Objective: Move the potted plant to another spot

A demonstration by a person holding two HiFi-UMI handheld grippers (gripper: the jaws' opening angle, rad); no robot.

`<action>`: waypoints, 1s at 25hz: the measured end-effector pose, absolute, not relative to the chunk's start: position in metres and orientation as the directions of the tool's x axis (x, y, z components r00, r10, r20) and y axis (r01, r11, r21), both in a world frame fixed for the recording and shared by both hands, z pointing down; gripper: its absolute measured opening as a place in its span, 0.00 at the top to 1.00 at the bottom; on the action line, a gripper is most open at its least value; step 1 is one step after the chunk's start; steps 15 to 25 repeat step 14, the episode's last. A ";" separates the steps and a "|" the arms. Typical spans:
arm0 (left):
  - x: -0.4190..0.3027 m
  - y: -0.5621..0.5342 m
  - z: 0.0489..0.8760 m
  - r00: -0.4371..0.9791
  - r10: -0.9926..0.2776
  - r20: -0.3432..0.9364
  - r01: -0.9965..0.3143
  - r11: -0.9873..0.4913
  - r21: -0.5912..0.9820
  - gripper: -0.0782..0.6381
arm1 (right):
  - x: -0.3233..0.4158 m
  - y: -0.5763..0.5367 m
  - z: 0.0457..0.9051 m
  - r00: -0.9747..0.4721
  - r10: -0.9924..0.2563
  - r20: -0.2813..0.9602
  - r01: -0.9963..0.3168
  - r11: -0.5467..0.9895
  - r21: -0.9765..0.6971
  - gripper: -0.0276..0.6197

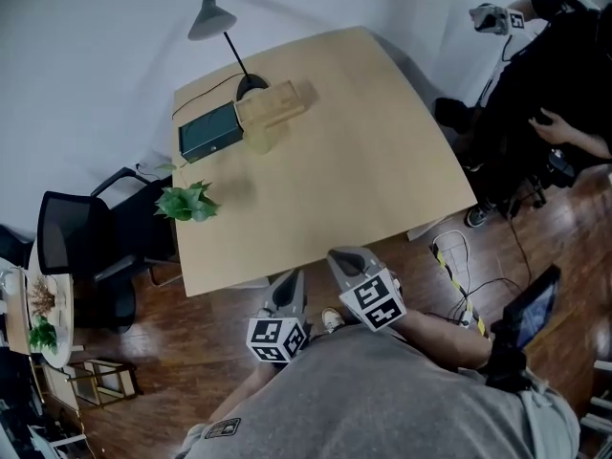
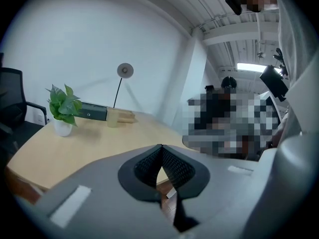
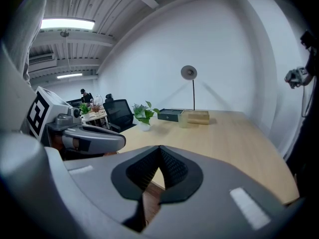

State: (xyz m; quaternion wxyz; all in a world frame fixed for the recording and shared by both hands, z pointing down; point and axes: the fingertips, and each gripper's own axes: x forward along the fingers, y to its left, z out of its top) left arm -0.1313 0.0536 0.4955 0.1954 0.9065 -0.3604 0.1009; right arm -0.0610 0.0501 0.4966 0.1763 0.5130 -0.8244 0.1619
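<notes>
A broad pale wooden bench [image 1: 363, 180] with rounded corners fills the middle of the scene, standing on a dark wood-plank floor [image 1: 191, 352]. A black mesh-backed office chair [image 1: 72, 242] sits off its left side. At the near edge, just short of the bench top and over the floor, the two tools hover side by side. The grey left hand-held gripper [image 2: 160, 151] has its black ribbed pads pressed together with nothing between them, and the grey right hand-held gripper [image 3: 159, 151] is likewise closed on nothing. In the far-left corner of the bench lies a dark green rectangular box [image 1: 210, 132], with a grey cone-shaded desk lamp [image 1: 212, 17] on a thin black stem rising behind it. A light wooden block [image 1: 277, 101] lies just right of the box. The small leafy green potted plant [image 1: 188, 202] stands upright in its white pot at the bench's left edge. It is nearer than the box and well apart from both tools. A translucent yellowish cup [image 1: 258, 140] stands between the box and the block — close against the block's near side.
</notes>
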 end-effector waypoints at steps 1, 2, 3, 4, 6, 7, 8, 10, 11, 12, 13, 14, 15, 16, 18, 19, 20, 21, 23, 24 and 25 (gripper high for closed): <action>-0.132 0.051 0.495 0.720 -0.618 0.316 -0.693 -0.667 0.274 0.89 | -0.061 0.048 0.496 -0.412 -0.789 0.455 -0.902 0.424 -0.083 0.95; -0.131 0.049 0.494 0.721 -0.619 0.310 -0.692 -0.670 0.271 0.89 | -0.060 0.046 0.494 -0.413 -0.790 0.452 -0.901 0.426 -0.079 0.95; -0.129 0.047 0.493 0.724 -0.618 0.308 -0.689 -0.672 0.272 0.89 | -0.059 0.044 0.494 -0.413 -0.791 0.451 -0.901 0.428 -0.075 0.95; -0.126 0.046 0.493 0.726 -0.614 0.309 -0.687 -0.673 0.275 0.89 | -0.057 0.043 0.493 -0.412 -0.792 0.450 -0.901 0.427 -0.073 0.95; -0.122 0.044 0.493 0.730 -0.608 0.311 -0.682 -0.678 0.275 0.89 | -0.054 0.040 0.494 -0.409 -0.793 0.451 -0.903 0.424 -0.073 0.95; -0.121 0.043 0.494 0.732 -0.606 0.311 -0.680 -0.681 0.273 0.89 | -0.053 0.039 0.494 -0.409 -0.793 0.452 -0.903 0.424 -0.073 0.95; -0.120 0.042 0.494 0.734 -0.604 0.311 -0.678 -0.684 0.271 0.89 | -0.053 0.038 0.494 -0.410 -0.793 0.451 -0.902 0.425 -0.073 0.95; -0.118 0.040 0.493 0.738 -0.600 0.308 -0.673 -0.689 0.269 0.89 | -0.053 0.036 0.493 -0.409 -0.795 0.448 -0.903 0.424 -0.071 0.95; -0.117 0.038 0.492 0.741 -0.599 0.305 -0.670 -0.692 0.268 0.89 | -0.052 0.035 0.493 -0.407 -0.798 0.446 -0.904 0.422 -0.069 0.95; -0.117 0.036 0.490 0.743 -0.598 0.302 -0.668 -0.695 0.268 0.89 | -0.051 0.033 0.491 -0.404 -0.800 0.443 -0.905 0.420 -0.067 0.95; -0.116 0.033 0.489 0.744 -0.597 0.298 -0.666 -0.697 0.266 0.89 | -0.051 0.030 0.490 -0.401 -0.803 0.440 -0.906 0.418 -0.063 0.95; -0.115 0.030 0.488 0.746 -0.597 0.295 -0.664 -0.699 0.265 0.89 | -0.050 0.027 0.489 -0.398 -0.806 0.437 -0.907 0.416 -0.060 0.95; -0.115 0.030 0.488 0.746 -0.597 0.295 -0.664 -0.699 0.265 0.89 | -0.050 0.027 0.489 -0.398 -0.806 0.437 -0.907 0.416 -0.060 0.95; -0.115 0.030 0.488 0.746 -0.597 0.295 -0.664 -0.699 0.265 0.89 | -0.050 0.027 0.489 -0.398 -0.806 0.437 -0.907 0.416 -0.060 0.95; -0.115 0.030 0.488 0.746 -0.597 0.295 -0.664 -0.699 0.265 0.89 | -0.050 0.027 0.489 -0.398 -0.806 0.437 -0.907 0.416 -0.060 0.95; -0.115 0.030 0.488 0.746 -0.597 0.295 -0.664 -0.699 0.265 0.89 | -0.050 0.027 0.489 -0.398 -0.806 0.437 -0.907 0.416 -0.060 0.95; -0.115 0.030 0.488 0.746 -0.597 0.295 -0.664 -0.699 0.265 0.89 | -0.050 0.027 0.489 -0.398 -0.806 0.437 -0.907 0.416 -0.060 0.95; -0.115 0.030 0.488 0.746 -0.597 0.295 -0.664 -0.699 0.265 0.89 | -0.050 0.027 0.489 -0.398 -0.806 0.437 -0.907 0.416 -0.060 0.95; -0.115 0.030 0.488 0.746 -0.597 0.295 -0.664 -0.699 0.265 0.89 | -0.050 0.027 0.489 -0.398 -0.806 0.437 -0.907 0.416 -0.060 0.95; -0.115 0.030 0.488 0.746 -0.597 0.295 -0.664 -0.699 0.265 0.89 | -0.050 0.027 0.489 -0.398 -0.806 0.437 -0.907 0.416 -0.060 0.95; -0.115 0.030 0.488 0.746 -0.597 0.295 -0.664 -0.699 0.265 0.89 | -0.050 0.027 0.489 -0.398 -0.806 0.437 -0.907 0.416 -0.060 0.95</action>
